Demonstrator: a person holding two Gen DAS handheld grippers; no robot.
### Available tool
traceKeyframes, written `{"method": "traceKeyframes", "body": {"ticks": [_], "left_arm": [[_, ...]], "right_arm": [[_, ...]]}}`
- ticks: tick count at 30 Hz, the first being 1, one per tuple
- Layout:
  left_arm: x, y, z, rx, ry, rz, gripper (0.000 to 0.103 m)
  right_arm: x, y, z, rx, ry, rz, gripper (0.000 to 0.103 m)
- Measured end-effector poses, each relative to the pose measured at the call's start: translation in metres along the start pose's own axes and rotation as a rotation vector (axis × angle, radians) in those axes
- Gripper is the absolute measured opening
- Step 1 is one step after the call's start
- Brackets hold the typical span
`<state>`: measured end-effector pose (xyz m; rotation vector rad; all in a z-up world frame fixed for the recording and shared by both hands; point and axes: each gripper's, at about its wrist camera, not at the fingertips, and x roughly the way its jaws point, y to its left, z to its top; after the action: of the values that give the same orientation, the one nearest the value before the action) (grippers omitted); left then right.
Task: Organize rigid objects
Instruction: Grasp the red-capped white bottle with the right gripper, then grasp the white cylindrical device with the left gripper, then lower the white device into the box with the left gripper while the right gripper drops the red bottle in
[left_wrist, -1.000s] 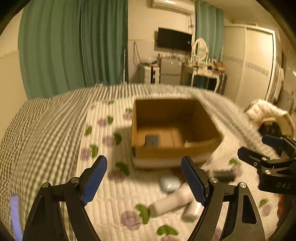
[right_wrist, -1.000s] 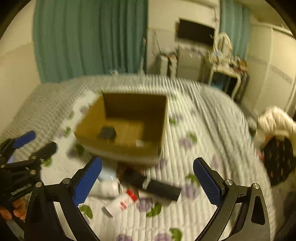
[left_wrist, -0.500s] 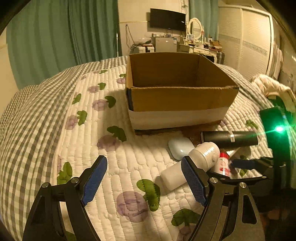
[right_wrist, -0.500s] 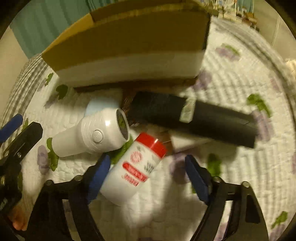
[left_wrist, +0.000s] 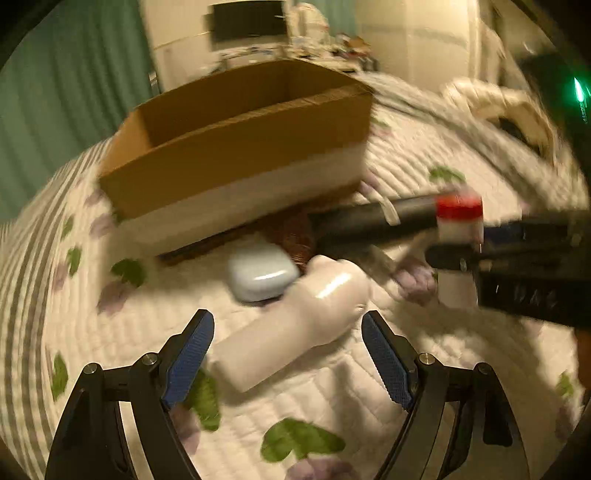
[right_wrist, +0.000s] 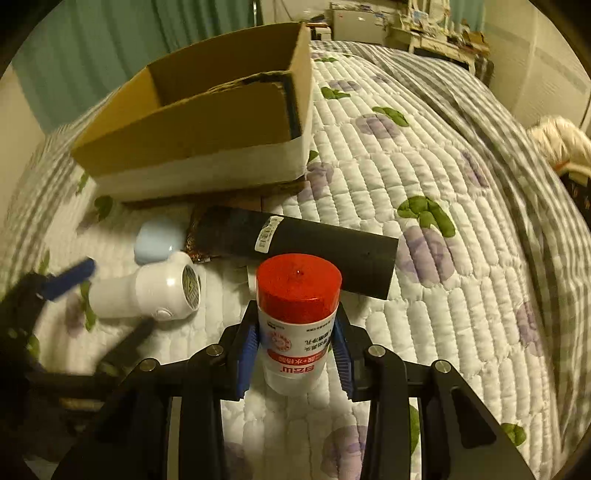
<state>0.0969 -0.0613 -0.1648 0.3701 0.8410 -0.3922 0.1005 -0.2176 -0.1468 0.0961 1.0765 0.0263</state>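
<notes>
My right gripper (right_wrist: 294, 350) is shut on a white bottle with a red cap (right_wrist: 297, 321), held upright above the quilt; the bottle also shows in the left wrist view (left_wrist: 458, 251). My left gripper (left_wrist: 286, 358) is open, its blue pads on either side of a white handheld device (left_wrist: 295, 325) that lies on the quilt (right_wrist: 147, 291). A pale blue case (left_wrist: 260, 271), a black tube (right_wrist: 295, 247) and a brown piece lie in front of an open cardboard box (right_wrist: 207, 110).
The quilted bedspread (right_wrist: 443, 221) with purple flowers covers the bed. A white bundle (right_wrist: 557, 140) lies at the right edge. Green curtains, a dresser and a wardrobe stand beyond the bed.
My right gripper has shut on the red-capped bottle and lifted it upright. My left gripper has moved forward around the white device.
</notes>
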Motion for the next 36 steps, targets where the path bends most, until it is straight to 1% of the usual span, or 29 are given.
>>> {"method": "traceKeyframes", "body": {"ticks": [2, 4, 6, 8, 10, 11, 15, 17, 20, 23, 24, 26, 29, 31, 33, 36], "left_arm": [[0.009, -0.008, 0.001, 0.056, 0.013, 0.033, 0.084], [0.018, -0.012, 0.001, 0.088, 0.024, 0.051, 0.082], [0.018, -0.012, 0.000, 0.080, 0.020, 0.021, 0.069], [0.015, -0.012, -0.001, 0.069, 0.008, 0.012, 0.056], [0.009, -0.013, 0.000, 0.070, -0.005, 0.005, 0.049], [0.005, -0.012, 0.000, 0.059, -0.012, -0.001, 0.049], [-0.015, 0.004, 0.002, -0.056, -0.047, -0.039, 0.049], [-0.026, 0.007, 0.006, -0.076, -0.057, -0.035, 0.049], [-0.045, 0.019, 0.020, -0.134, -0.073, -0.038, 0.049], [-0.063, 0.036, 0.037, -0.228, -0.089, -0.045, 0.049], [-0.070, 0.043, 0.045, -0.259, -0.101, -0.052, 0.049], [-0.080, 0.050, 0.060, -0.286, -0.123, -0.060, 0.049], [-0.101, 0.059, 0.087, -0.288, -0.185, -0.011, 0.049], [-0.113, 0.064, 0.108, -0.283, -0.212, 0.014, 0.049], [-0.120, 0.071, 0.127, -0.286, -0.242, 0.037, 0.049], [-0.116, 0.088, 0.151, -0.317, -0.254, 0.057, 0.049]], "right_arm": [[-0.002, -0.002, 0.002, -0.011, -0.002, -0.001, 0.036], [-0.001, 0.002, 0.003, -0.039, -0.005, -0.009, 0.036], [0.002, 0.007, 0.003, -0.052, -0.009, -0.009, 0.036], [0.002, 0.007, 0.001, -0.061, -0.014, -0.007, 0.036], [0.001, 0.007, 0.000, -0.073, -0.023, -0.014, 0.036], [0.000, 0.007, 0.000, -0.079, -0.027, -0.018, 0.036], [-0.008, 0.011, 0.003, -0.100, -0.049, -0.023, 0.036], [-0.015, 0.011, 0.006, -0.103, -0.068, -0.024, 0.036], [-0.030, 0.012, 0.014, -0.096, -0.103, -0.005, 0.036], [-0.048, 0.013, 0.024, -0.100, -0.148, 0.003, 0.036], [-0.058, 0.013, 0.031, -0.102, -0.172, 0.012, 0.036], [-0.070, 0.015, 0.041, -0.109, -0.205, 0.025, 0.036], [-0.088, 0.022, 0.066, -0.144, -0.264, 0.031, 0.036], [-0.100, 0.028, 0.089, -0.160, -0.311, 0.052, 0.036], [-0.108, 0.035, 0.107, -0.177, -0.339, 0.068, 0.036], [-0.116, 0.045, 0.143, -0.213, -0.384, 0.087, 0.036]]}}
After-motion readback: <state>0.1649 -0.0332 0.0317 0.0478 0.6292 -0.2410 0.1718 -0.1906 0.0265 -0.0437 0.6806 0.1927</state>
